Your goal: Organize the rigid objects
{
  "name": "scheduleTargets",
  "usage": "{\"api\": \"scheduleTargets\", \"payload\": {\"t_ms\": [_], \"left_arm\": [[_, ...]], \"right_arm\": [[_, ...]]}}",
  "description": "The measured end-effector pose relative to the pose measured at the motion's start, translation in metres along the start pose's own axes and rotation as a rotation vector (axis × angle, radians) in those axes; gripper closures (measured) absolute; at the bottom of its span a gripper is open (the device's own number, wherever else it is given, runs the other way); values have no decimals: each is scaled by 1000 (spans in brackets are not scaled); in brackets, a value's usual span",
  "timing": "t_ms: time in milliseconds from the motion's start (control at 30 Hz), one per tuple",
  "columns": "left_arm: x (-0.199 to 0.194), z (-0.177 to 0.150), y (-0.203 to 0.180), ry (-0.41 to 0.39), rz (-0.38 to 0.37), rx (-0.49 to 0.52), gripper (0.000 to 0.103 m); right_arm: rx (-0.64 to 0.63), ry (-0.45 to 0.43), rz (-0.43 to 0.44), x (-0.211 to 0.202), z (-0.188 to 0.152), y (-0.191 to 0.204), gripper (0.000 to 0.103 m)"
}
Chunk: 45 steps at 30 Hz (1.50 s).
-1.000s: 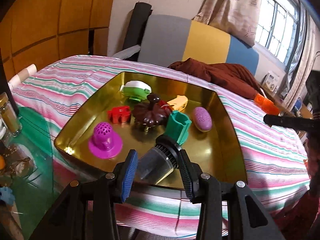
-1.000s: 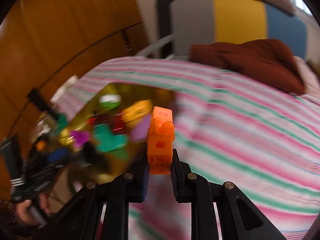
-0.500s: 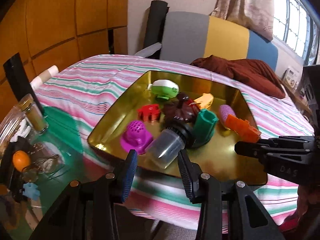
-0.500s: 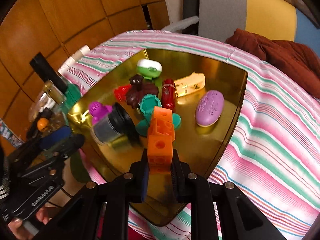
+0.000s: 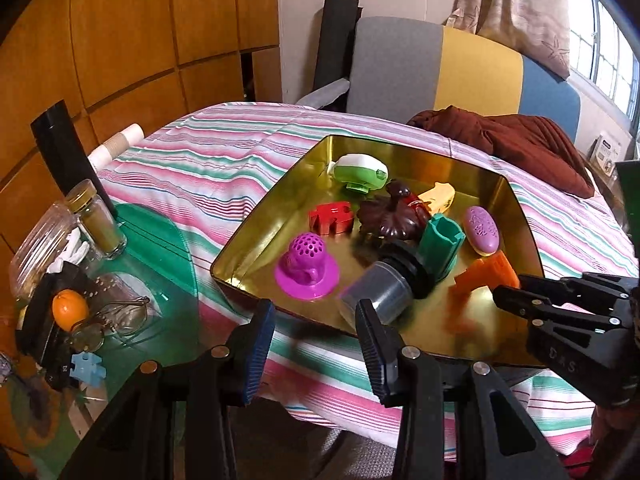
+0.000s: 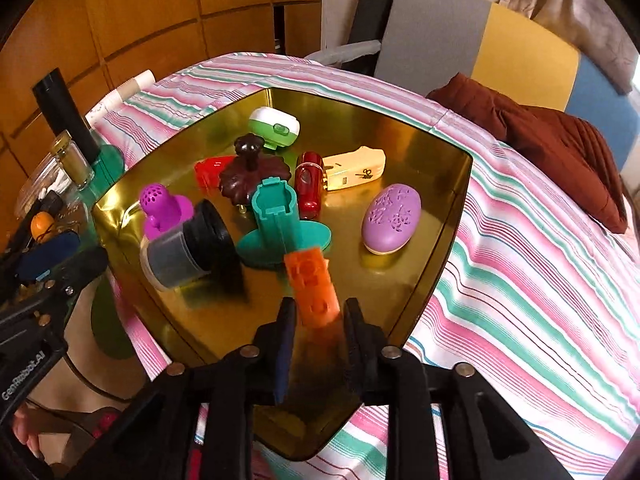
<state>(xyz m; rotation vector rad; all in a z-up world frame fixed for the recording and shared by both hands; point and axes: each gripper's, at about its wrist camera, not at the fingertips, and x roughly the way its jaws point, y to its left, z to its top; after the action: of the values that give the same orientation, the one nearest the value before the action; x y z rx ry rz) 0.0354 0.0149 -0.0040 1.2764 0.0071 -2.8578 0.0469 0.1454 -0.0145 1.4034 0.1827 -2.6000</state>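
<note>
The gold tray [image 6: 440, 184] lies on a bed with a striped cover [image 6: 540, 248] and fills the centre of both views.

Right hand-held gripper [image 6: 318, 320]: its jaws are opening. The orange block [image 6: 314, 286] stands between them, tilted with its top toward the upper left of the frame. A gap shows on the left pad; contact on the right side cannot be confirmed. In the left wrist view the same block [image 5: 486, 280] appears blurred at the lower right of the tray, just ahead of the right hand-held gripper's fingers [image 5: 516, 300].

Left hand-held gripper [image 5: 316, 340]: its jaws are spread and pinch nothing. It hovers at the near edge of the tray, and the grey container [image 5: 378, 298] with its black cap lies on its side just beyond the fingertips.

Tray contents, right wrist view:
- teal holder [image 6: 280, 220], upright at centre, just above the orange block;
- grey container [image 6: 176, 258], left of the teal holder;
- magenta perforated piece [image 6: 164, 210], upper left of the container;
- dark brown lid [image 6: 250, 172] and red piece [image 6: 208, 170], toward the upper left;
- green and white case [image 6: 274, 126], at the far side;
- dark red cylinder [image 6: 309, 184] beside a cream case [image 6: 354, 168];
- purple oval case [image 6: 392, 218], alone at the right.

A glass bench [image 5: 160, 248] with jars occupies the left of the left wrist view.
</note>
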Motion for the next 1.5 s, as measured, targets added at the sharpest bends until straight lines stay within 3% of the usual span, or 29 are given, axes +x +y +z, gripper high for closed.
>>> {"api": "scheduleTargets", "payload": {"t_ms": [67,400,533,633,867,1233,1500], "left_arm": [[0,0,0,2,10,3,61],[0,2,4,23,68,-5,61],[-4,4,6,21,101,-4,61],[-7,10,6,35,169,14,61],[-14,22,16,45,149,-45,61],[-18,34,17,71,143,-56,61],[-21,37,11,76,149,-34,61]], "right_arm": [[15,-11,3,-5,0,-1,67],[109,-55,48,-28,-1,-6,56],[144,-78,61,-38,3,-6,46],[183,-101,75,-49,7,-7,39],[263,-159,26,-72,21,-8,16],[308,-166,-46,-79,34,0,8],[328,-132,-126,-69,34,2,7]]}}
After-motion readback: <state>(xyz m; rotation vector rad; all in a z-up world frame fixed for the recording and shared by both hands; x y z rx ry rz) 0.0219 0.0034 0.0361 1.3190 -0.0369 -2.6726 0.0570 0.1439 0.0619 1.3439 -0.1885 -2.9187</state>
